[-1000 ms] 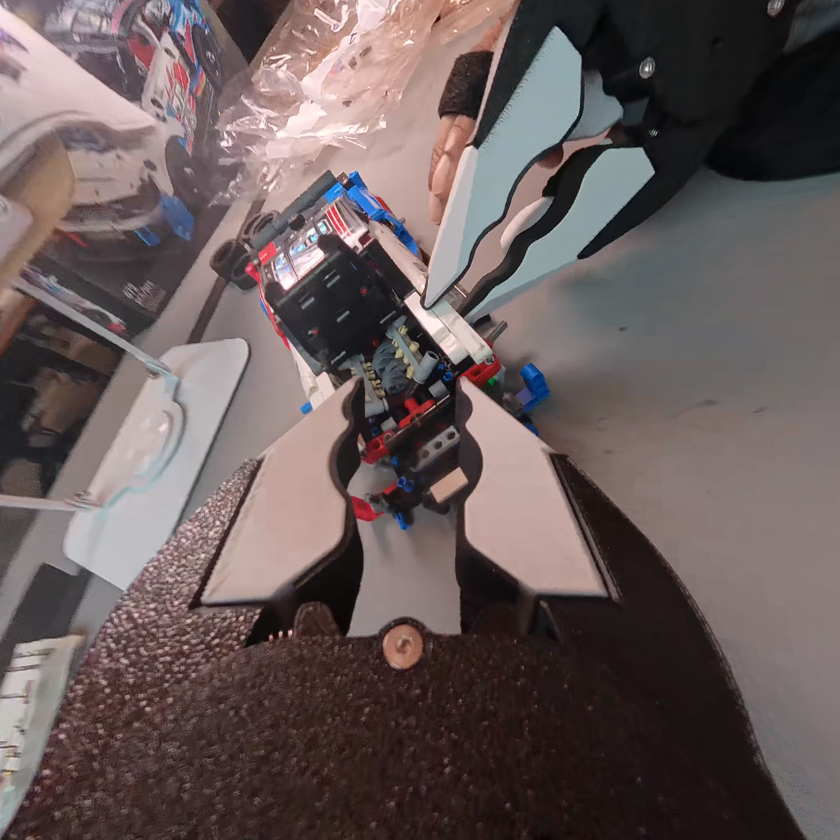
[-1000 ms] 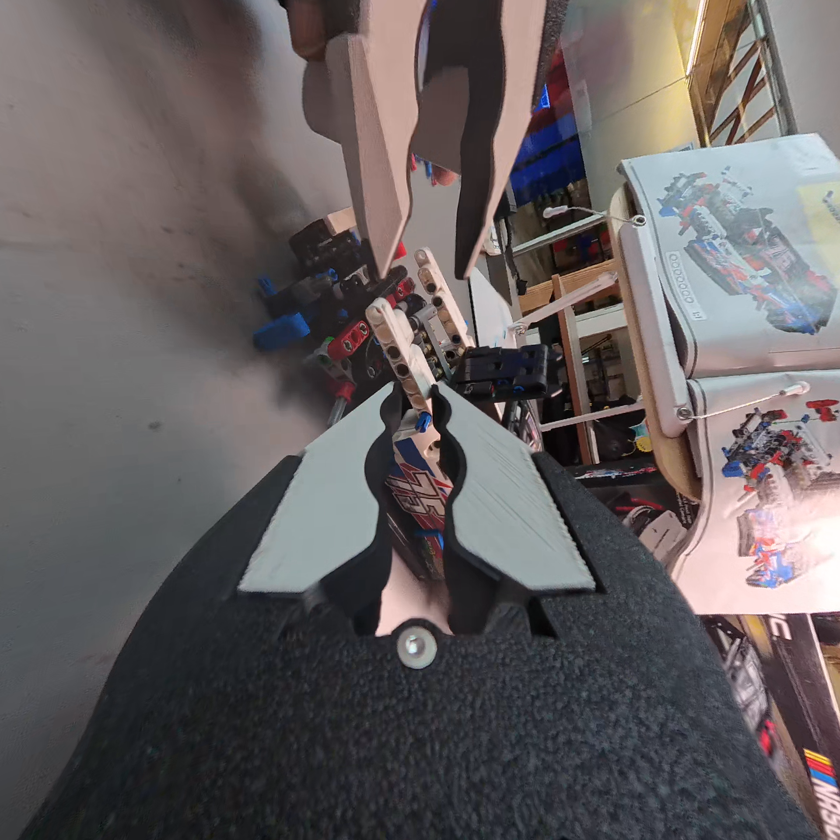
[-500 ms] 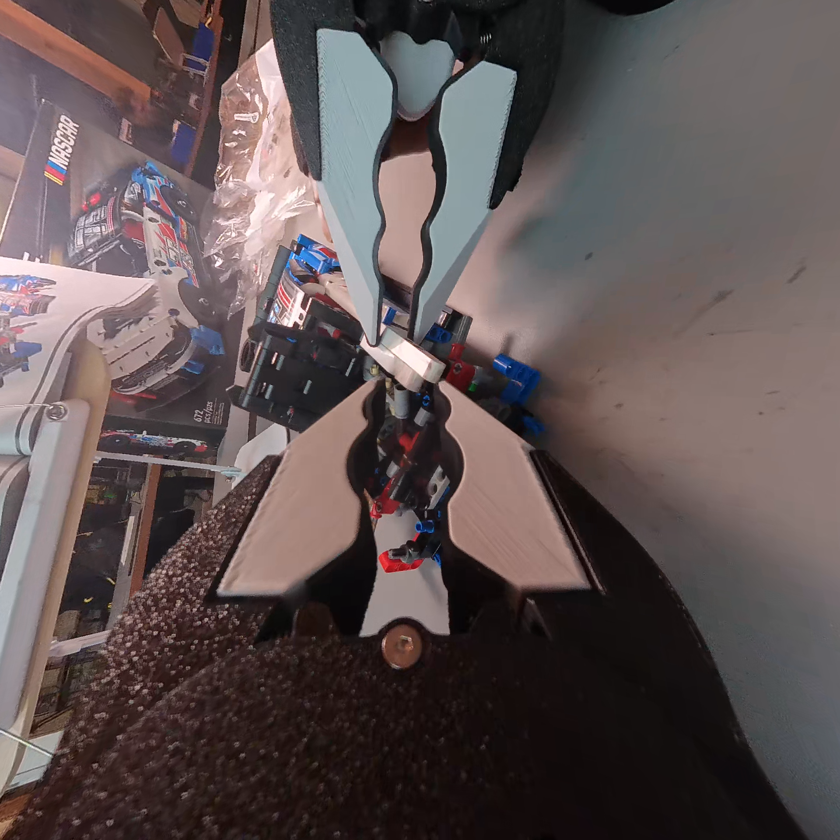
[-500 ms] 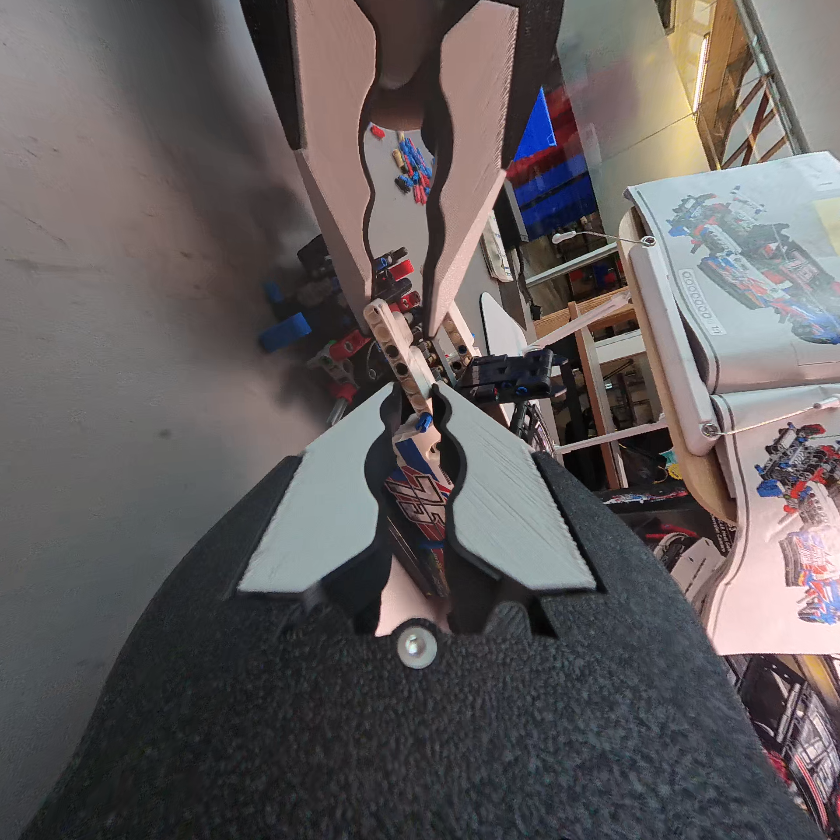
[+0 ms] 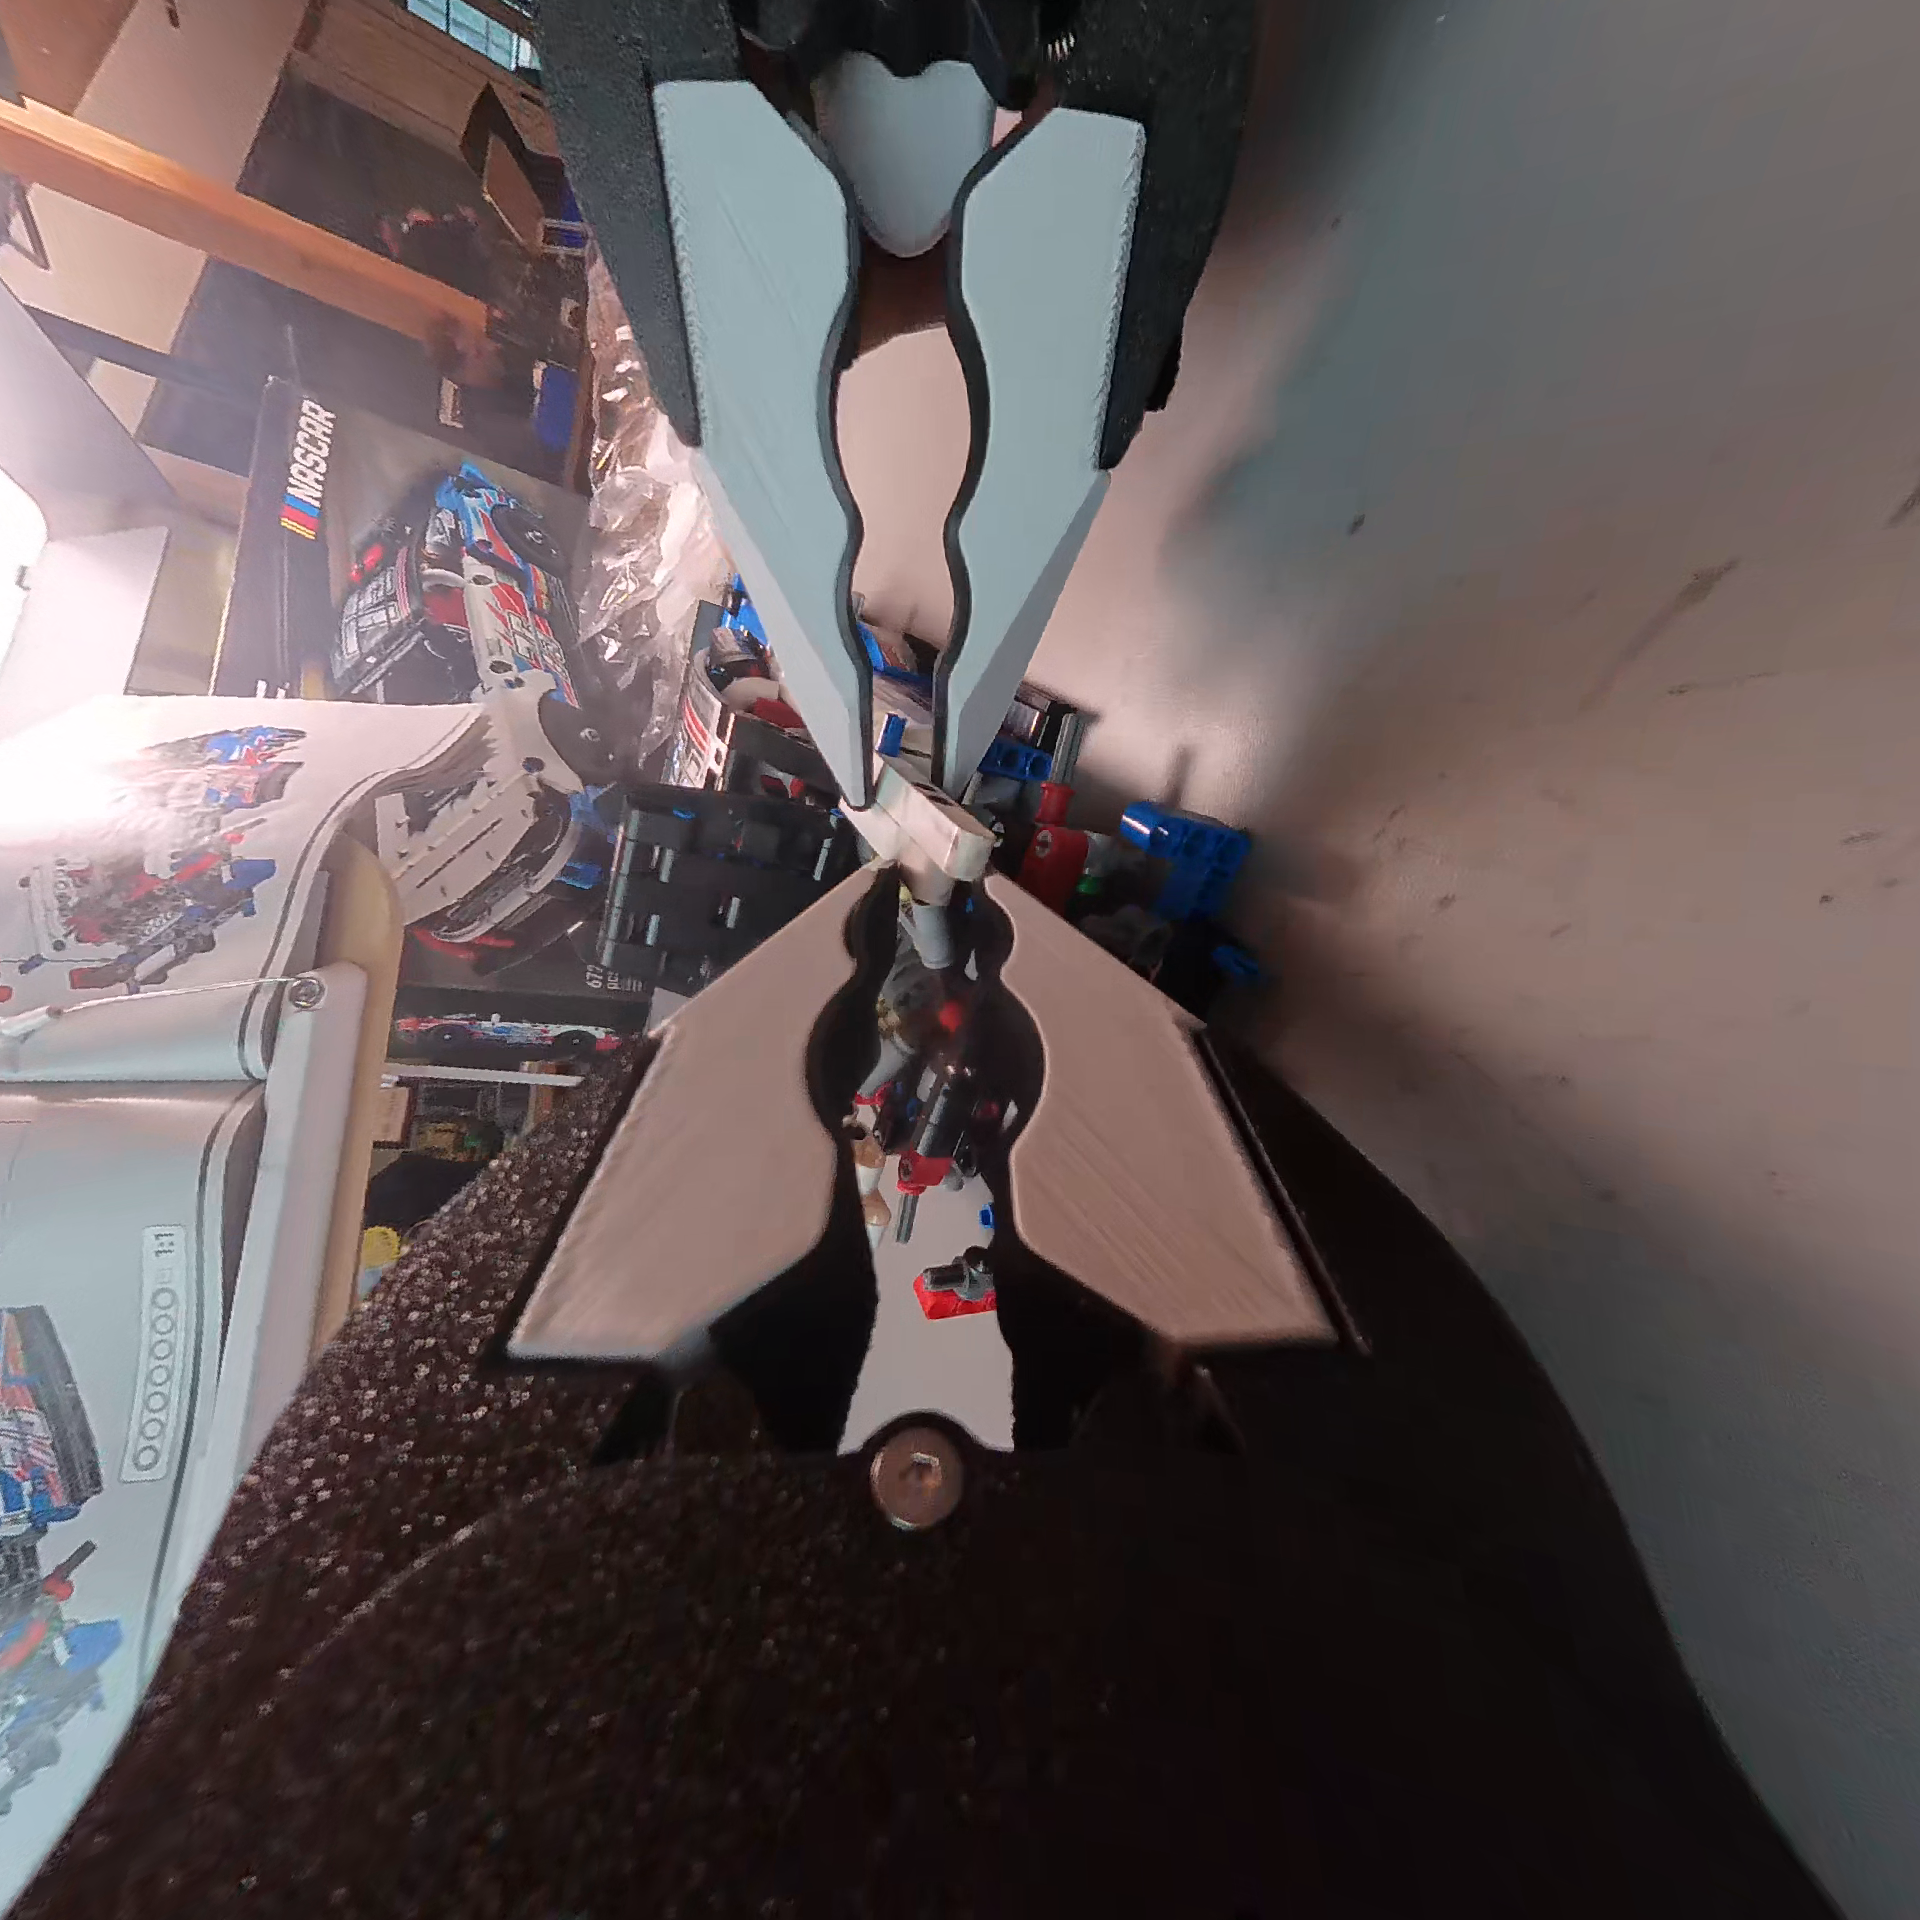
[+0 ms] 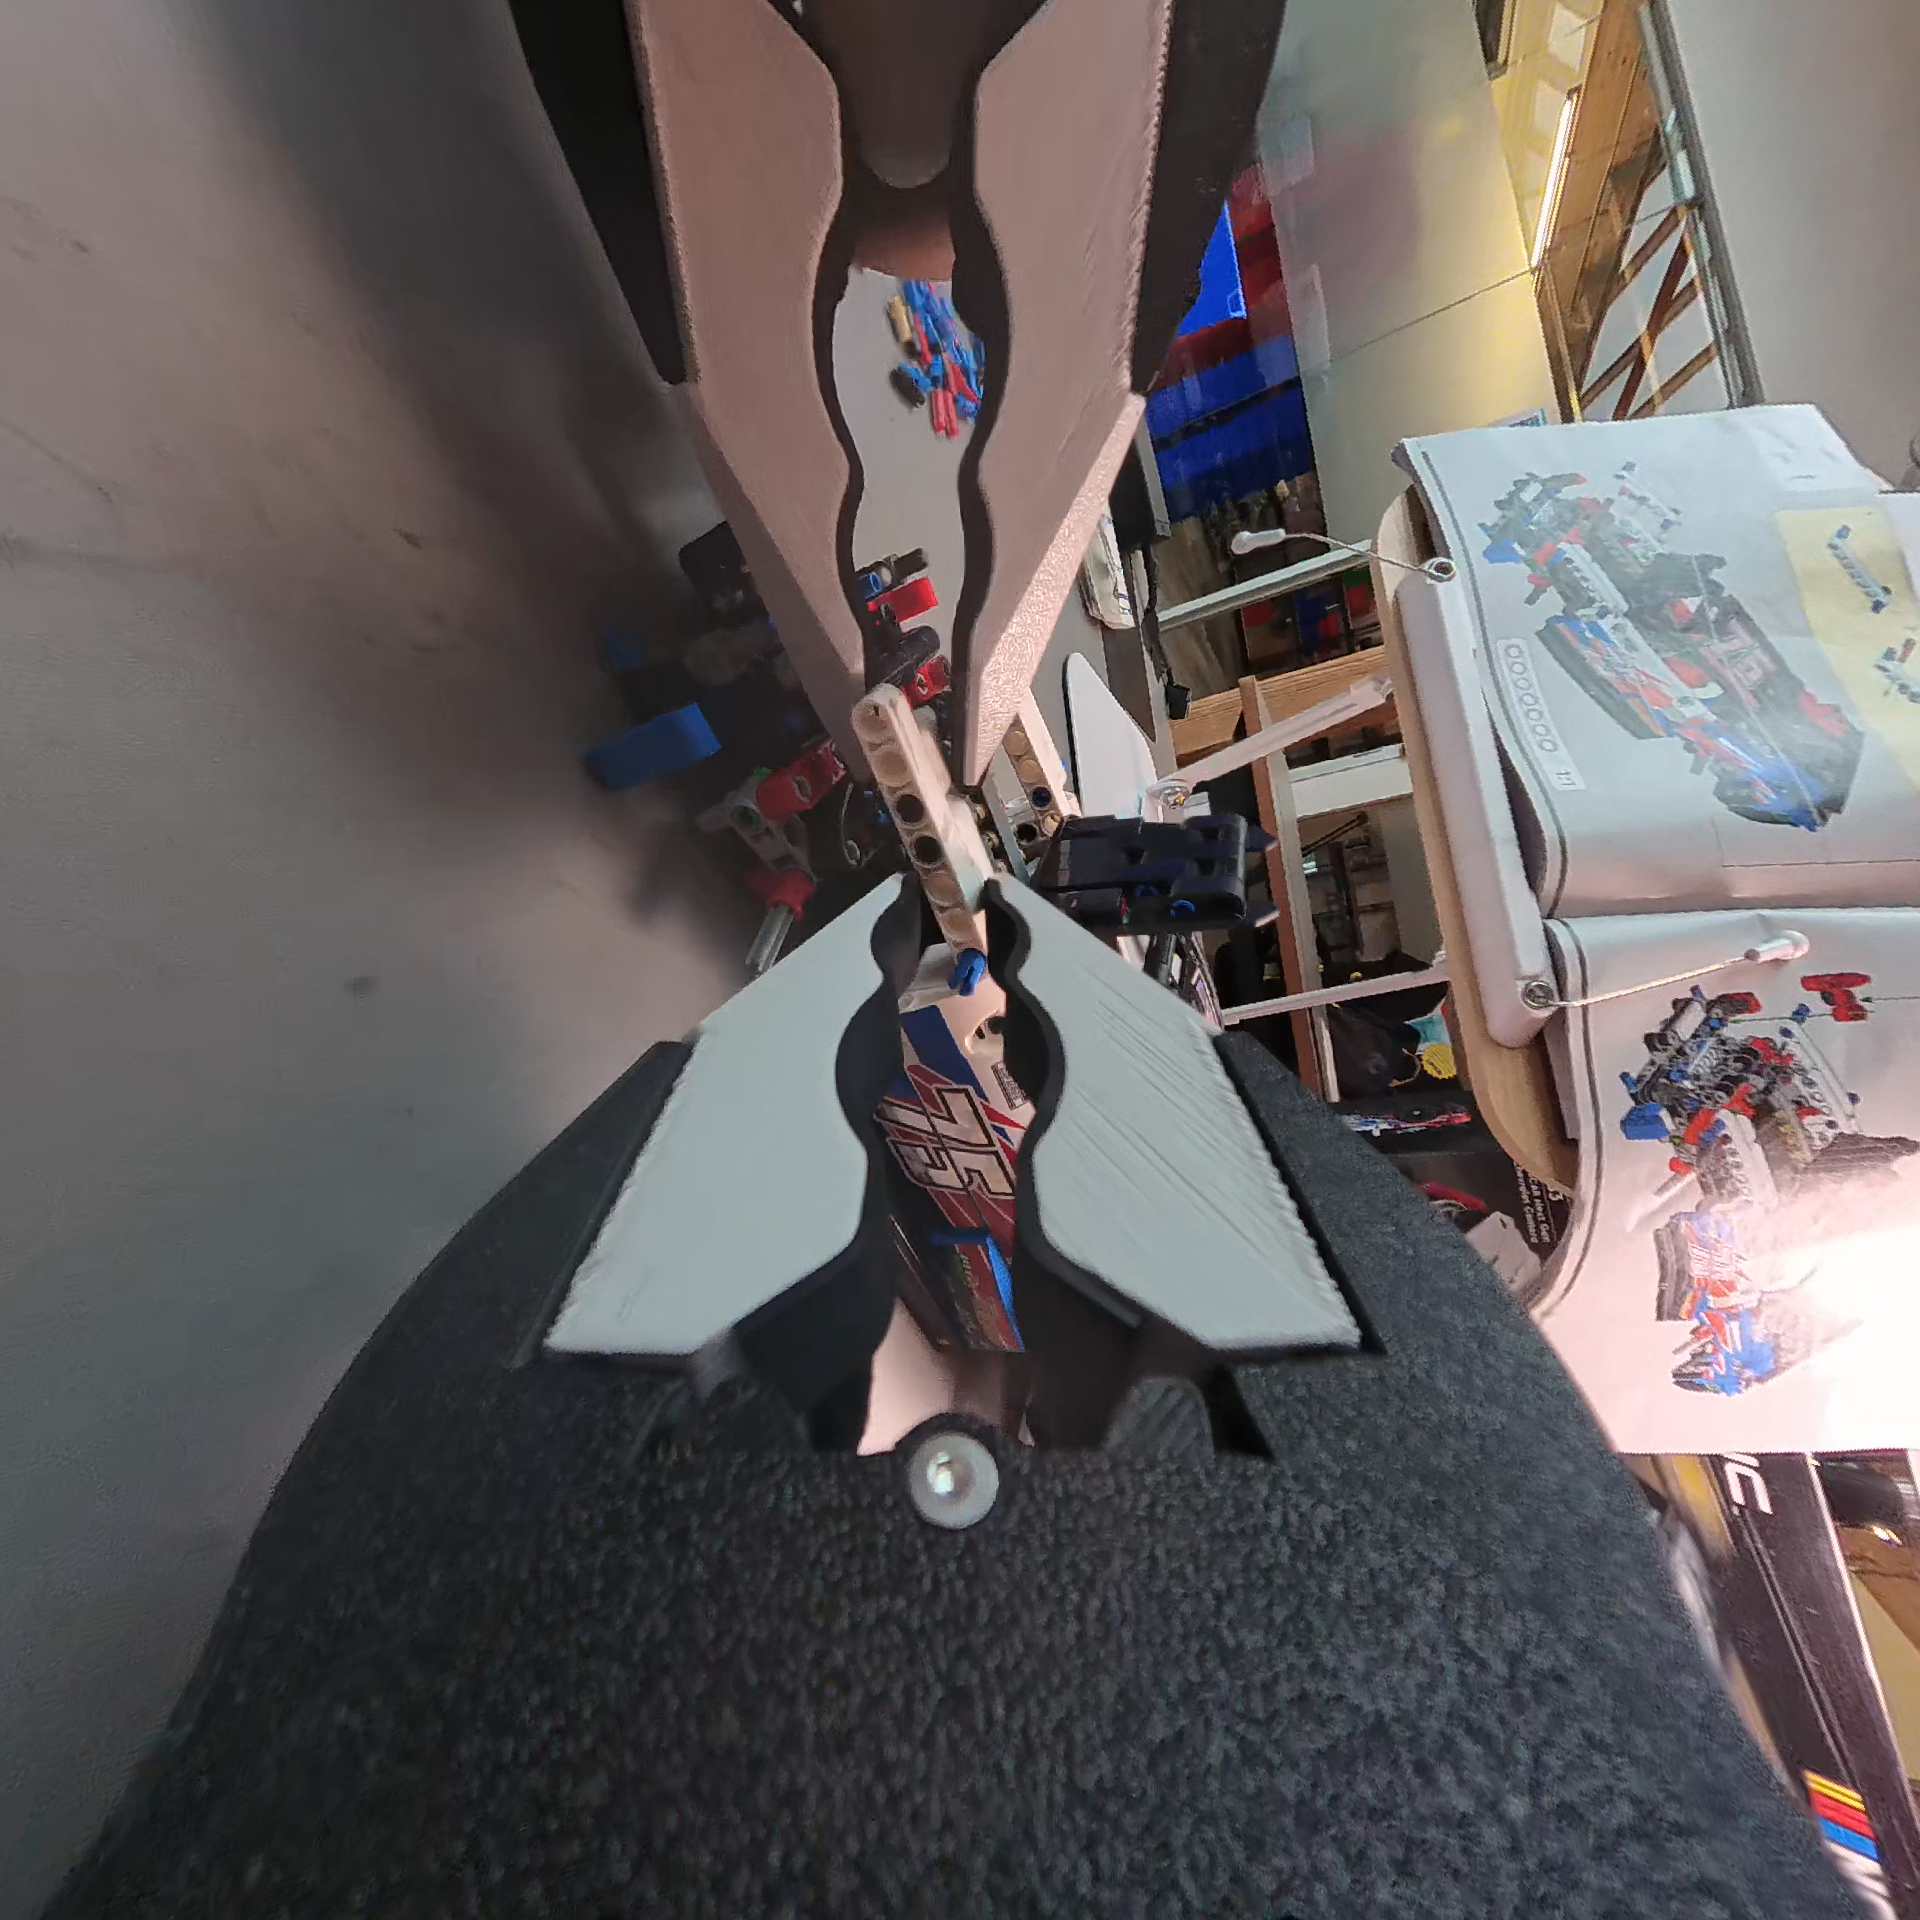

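The left gripper (image 5: 920,883) and the right gripper (image 6: 951,894) point at each other, tip to tip, almost meeting. Both have their jaws drawn close, each clamped on part of a brick-built model car held between them. From the left wrist view, the right gripper reaches down from the top edge; from the right wrist view, the left gripper does likewise.

We see a hobby workshop: a grey worktable (image 5: 1558,623), building-brick instruction booklets (image 6: 1704,665), a model-car box (image 5: 416,582), wooden shelving (image 6: 1309,727).
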The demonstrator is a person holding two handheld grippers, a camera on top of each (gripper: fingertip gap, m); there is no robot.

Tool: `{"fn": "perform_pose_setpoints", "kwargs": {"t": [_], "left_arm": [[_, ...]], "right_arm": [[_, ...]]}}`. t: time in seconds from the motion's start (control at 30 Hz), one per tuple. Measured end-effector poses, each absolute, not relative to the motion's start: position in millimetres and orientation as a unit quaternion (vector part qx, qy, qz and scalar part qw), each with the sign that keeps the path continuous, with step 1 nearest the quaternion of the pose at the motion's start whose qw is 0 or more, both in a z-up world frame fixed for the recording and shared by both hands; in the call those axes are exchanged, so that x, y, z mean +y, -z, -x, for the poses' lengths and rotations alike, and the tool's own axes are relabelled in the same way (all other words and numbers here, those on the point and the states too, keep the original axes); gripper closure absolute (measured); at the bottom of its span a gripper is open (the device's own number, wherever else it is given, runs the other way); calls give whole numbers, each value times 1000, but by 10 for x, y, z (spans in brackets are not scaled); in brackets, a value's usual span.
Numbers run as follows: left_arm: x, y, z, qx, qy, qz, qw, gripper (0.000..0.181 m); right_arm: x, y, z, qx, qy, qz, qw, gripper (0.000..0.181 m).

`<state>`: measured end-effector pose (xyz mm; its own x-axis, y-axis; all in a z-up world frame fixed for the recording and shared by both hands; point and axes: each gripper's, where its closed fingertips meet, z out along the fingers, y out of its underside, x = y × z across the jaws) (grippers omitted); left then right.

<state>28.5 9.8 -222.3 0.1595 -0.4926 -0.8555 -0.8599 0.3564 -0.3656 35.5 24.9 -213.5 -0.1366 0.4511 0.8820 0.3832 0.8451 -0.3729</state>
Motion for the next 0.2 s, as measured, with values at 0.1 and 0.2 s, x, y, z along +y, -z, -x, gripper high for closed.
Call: {"fn": "perform_pose_setpoints", "kwargs": {"t": [0.1,0.2], "left_arm": [[85,2222,-277,621,-155,550,536,169],[70,2217,-268,614,-134,561,539,169]], "right_arm": [[223,2132,-338,-755,-11,258,603,171],[201,2124,-324,-755,6,240,610,172]]}}
